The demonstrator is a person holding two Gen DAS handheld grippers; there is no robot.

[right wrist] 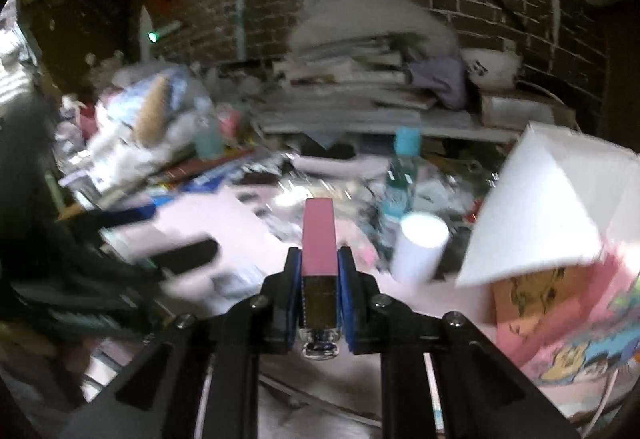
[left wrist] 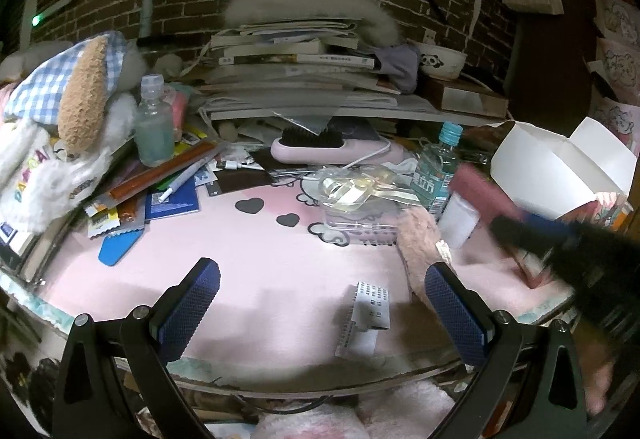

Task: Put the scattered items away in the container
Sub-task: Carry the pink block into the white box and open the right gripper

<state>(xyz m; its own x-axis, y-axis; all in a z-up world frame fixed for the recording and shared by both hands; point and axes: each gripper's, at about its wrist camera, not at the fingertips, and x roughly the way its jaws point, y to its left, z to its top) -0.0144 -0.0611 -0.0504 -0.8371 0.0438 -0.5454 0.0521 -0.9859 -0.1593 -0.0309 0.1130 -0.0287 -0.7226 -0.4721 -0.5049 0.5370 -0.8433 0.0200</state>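
My right gripper (right wrist: 319,271) is shut on a slim pink tube with a clear base (right wrist: 318,235), held above the pink mat; the right wrist view is blurred by motion. In the left wrist view the same pink tube (left wrist: 482,193) and the right gripper (left wrist: 532,227) appear at the right, beside the open white cardboard box (left wrist: 560,167). That box (right wrist: 532,199) stands to the right of the tube. My left gripper (left wrist: 320,303) hangs open over the pink mat (left wrist: 248,263), nothing between its fingers. A folded printed slip (left wrist: 366,313) lies just ahead of it.
A white cup (left wrist: 460,217), a blue-capped bottle (left wrist: 438,167), a clear case with ribbon (left wrist: 356,195), a fluffy pink item (left wrist: 418,239), a hairbrush (left wrist: 320,149), packets and a pen (left wrist: 160,183), a plush toy (left wrist: 64,111) and a book stack (left wrist: 304,71) crowd the desk.
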